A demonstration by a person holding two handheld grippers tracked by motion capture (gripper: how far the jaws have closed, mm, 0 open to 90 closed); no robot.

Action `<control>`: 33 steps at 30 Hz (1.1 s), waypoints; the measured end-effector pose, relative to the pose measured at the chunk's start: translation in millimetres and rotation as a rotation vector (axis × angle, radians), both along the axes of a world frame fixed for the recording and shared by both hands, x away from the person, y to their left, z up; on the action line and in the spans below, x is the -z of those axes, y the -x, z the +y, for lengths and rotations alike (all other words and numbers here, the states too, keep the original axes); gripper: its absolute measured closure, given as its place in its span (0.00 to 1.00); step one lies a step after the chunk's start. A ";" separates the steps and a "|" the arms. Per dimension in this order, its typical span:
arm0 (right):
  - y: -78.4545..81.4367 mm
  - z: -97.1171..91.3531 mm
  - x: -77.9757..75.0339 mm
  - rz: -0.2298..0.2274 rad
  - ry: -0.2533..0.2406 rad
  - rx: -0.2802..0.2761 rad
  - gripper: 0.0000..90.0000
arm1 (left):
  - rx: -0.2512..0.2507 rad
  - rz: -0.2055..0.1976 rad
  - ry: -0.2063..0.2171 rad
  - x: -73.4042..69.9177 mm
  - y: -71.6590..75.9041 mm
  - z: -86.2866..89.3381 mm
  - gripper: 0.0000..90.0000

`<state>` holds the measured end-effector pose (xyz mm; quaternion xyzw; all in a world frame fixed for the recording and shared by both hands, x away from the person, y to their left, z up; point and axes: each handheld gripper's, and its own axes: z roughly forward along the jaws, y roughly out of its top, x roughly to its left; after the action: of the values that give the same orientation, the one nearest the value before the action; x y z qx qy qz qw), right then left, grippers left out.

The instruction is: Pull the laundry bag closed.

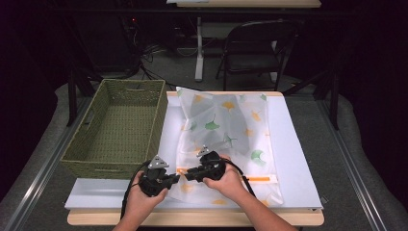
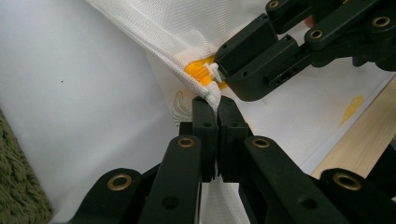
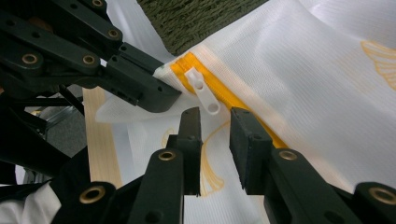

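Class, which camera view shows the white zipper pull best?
The right gripper view: the white zipper pull lies whole, just beyond its open jaws. The left gripper view shows a small part beside the other hand-held gripper; the high view is too distant.

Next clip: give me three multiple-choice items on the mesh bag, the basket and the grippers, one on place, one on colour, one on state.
1. Where does the woven basket stand relative to the mesh bag?
A. to its left
B. to its right
C. on top of it

2. What colour is the bag's zipper tape?
A. blue
B. orange
C. black

3. How does the left gripper stand?
A. wide open above the basket
B. shut on the bag's corner
C. lying on the table, unheld

Answers:
1 A, the high view shows the basket at the table's left, the bag beside it.
2 B, orange tape runs under the white zipper pull.
3 B, its jaws pinch the white mesh edge.
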<state>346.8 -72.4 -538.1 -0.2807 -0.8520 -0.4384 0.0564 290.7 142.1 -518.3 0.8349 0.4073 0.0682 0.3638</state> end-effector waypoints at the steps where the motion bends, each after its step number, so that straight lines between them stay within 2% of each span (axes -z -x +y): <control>1: -0.7 1.1 0.4 0.003 -0.004 -0.003 0.82 | 0.002 0.004 -0.003 -0.1 0.3 0.4 0.98; 3: -2.0 3.0 1.3 0.009 -0.013 -0.015 0.81 | -0.005 0.014 0.001 0.3 1.5 0.2 0.98; 5: -3.0 5.0 2.5 0.017 -0.023 -0.025 0.80 | 0.002 0.003 -0.002 0.8 1.6 1.2 0.98; 10: -3.8 8.9 5.9 0.035 -0.027 -0.042 0.80 | -0.004 0.011 -0.003 1.7 2.8 3.7 0.98; 12: -3.6 9.7 6.7 0.068 -0.036 -0.044 0.80 | -0.011 0.010 0.002 1.8 2.9 4.1 0.98; 17: -2.8 12.8 8.8 0.075 -0.038 -0.060 0.82 | -0.002 0.020 0.002 2.1 1.9 4.0 0.98; 19: -3.1 12.4 8.3 0.057 -0.041 -0.069 0.82 | 0.000 0.021 -0.007 3.3 1.1 4.6 0.98; 21: -2.7 10.9 6.2 0.053 -0.048 -0.068 0.84 | -0.003 0.035 0.000 4.2 0.8 4.7 0.98; 24: -1.9 9.3 3.2 0.052 -0.071 -0.071 0.85 | 0.002 0.031 -0.005 4.8 0.1 5.2 0.98; 29: -1.0 10.6 3.6 0.047 -0.058 -0.056 0.90 | -0.008 0.033 0.009 5.0 1.0 3.7 0.98; 33: -1.7 11.5 4.8 0.050 -0.056 -0.045 0.93 | 0.002 0.031 0.002 4.9 0.5 4.1 0.98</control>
<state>348.5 -60.9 -542.9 -0.2707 -0.8438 -0.4535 0.0950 290.2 146.2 -523.2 0.8361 0.4119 0.0546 0.3582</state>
